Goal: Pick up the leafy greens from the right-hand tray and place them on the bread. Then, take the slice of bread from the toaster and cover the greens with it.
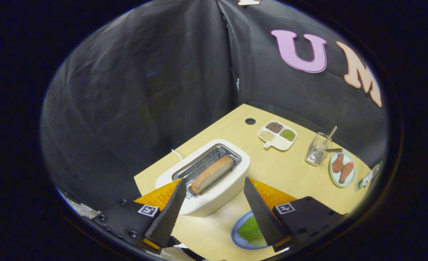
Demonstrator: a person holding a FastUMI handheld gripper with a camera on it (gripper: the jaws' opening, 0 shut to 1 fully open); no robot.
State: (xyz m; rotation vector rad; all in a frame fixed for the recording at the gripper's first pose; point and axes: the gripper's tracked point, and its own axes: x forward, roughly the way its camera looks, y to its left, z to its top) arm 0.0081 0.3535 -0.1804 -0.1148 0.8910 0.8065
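A white toaster (217,188) stands on the wooden table, and a slice of bread (212,174) sticks up out of its slot. My gripper (214,185) hangs above it, open, with the slice showing in the gap between the two fingertips and nothing held. Closer to me, a blue plate (237,235) carries the leafy greens (251,230), partly hidden behind the right finger (261,214). I cannot see whether bread lies under the greens.
Beyond the toaster lies a white divided dish (278,135) with grains and beans. To its right stand a wire holder (317,149) with sticks, a pale plate (343,168) with two brown pieces, and a small bottle (366,179). The table's far edge meets the black cloth wall.
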